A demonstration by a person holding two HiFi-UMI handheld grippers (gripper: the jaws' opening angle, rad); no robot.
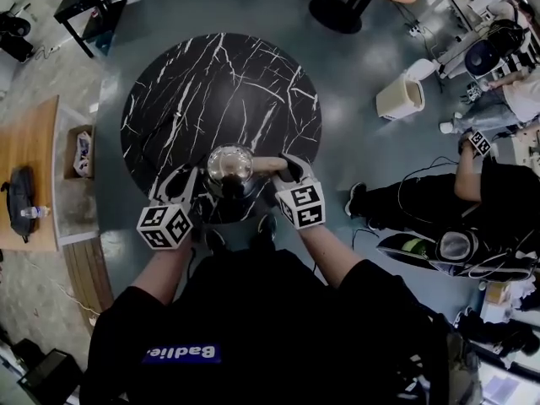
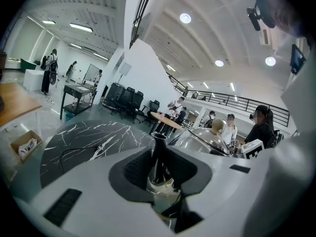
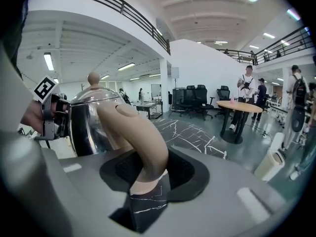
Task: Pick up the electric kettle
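Your left gripper (image 2: 160,174) is clamped on the slim dark spout (image 2: 158,147) of the polished steel electric kettle (image 1: 230,165). Your right gripper (image 3: 143,179) is closed around its curved beige plastic handle (image 3: 140,132). Between them the kettle hangs over the near edge of the round black marble-patterned table (image 1: 211,83), apparently clear of the top (marble shows under the handle in the right gripper view). Expect a rigid, fairly heavy body, heavier if there is water inside, with mirror-smooth walls that would slip under the pads. The handle is the hold built to carry the load. The thin spout is only good for steadying, so squeeze gently there and hold the kettle level.
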